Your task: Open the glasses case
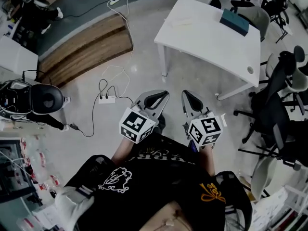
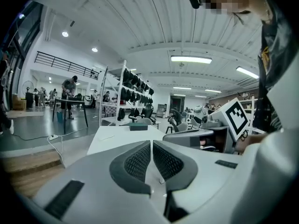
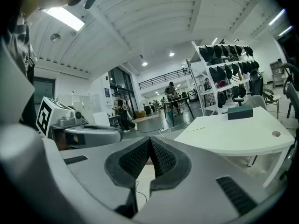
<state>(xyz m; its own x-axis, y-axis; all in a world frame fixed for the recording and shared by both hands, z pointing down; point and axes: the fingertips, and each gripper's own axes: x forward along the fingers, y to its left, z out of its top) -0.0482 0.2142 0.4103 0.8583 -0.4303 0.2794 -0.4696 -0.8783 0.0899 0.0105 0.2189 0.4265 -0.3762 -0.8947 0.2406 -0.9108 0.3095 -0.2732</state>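
**A:** Where's the glasses case?

**B:** On the white worktop, close to its far edge and toward the far right corner. It's a dark teal, box-like block lying flat. Nothing sits against it. The person stands well short of the worktop's near edge, so neither gripper is anywhere near the case.

**A:** And the fingers?

**B:** The left gripper has its fingers pressed together with nothing between the ribbed pads. The right gripper is the same, closed and empty. Both are held side by side, pointing toward the worktop.

**A:** How do you expect the case to handle?

**B:** I'd guess it's a rigid shell, light and fairly smooth. If so, it won't give under the pads, but it could skid across the bare worktop if pushed from one side only. A hinge with a spring or a snap would resist at first, then let go suddenly.

**A:** So where should it be held?

**B:** One gripper should pinch the lower half across its narrow width, near an end, to anchor it. The other should take the lid's lip on the long side opposite the hinge. I can't tell from here which side carries the seam, as the case is too small in every view.
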